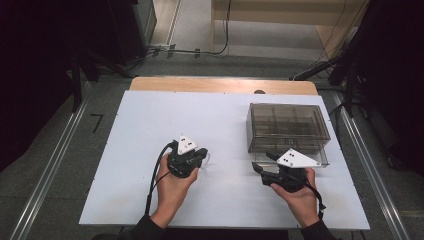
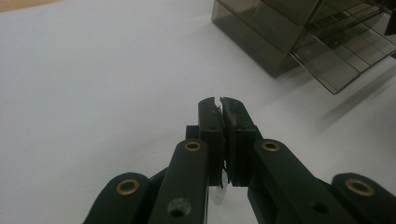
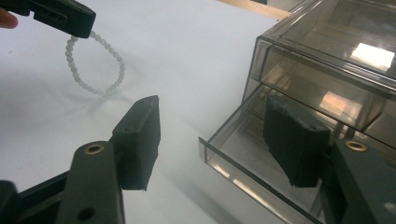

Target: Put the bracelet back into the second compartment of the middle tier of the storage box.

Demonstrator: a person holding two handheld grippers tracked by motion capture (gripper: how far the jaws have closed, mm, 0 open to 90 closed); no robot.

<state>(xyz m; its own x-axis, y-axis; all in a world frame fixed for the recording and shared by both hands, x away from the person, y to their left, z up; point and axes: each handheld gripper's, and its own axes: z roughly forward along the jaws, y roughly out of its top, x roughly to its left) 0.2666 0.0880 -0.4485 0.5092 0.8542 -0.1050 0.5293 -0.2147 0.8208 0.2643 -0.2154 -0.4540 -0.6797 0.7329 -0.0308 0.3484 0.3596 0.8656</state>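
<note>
While the white rectangular table top (image 1: 150,125) has bare room across its left half, the smoky transparent plastic drawer box (image 1: 287,125) sits upper right, near the far edge. Its bottom drawer (image 3: 261,177) is pulled out toward the lower right of the frame. Right gripper (image 1: 264,171) at the drawer front, jaws apart, nothing between them. Left gripper (image 1: 202,159) mid-frame, well left of the box, clamped on a white bead bracelet (image 3: 95,65) whose loop hangs just over the table.
</note>
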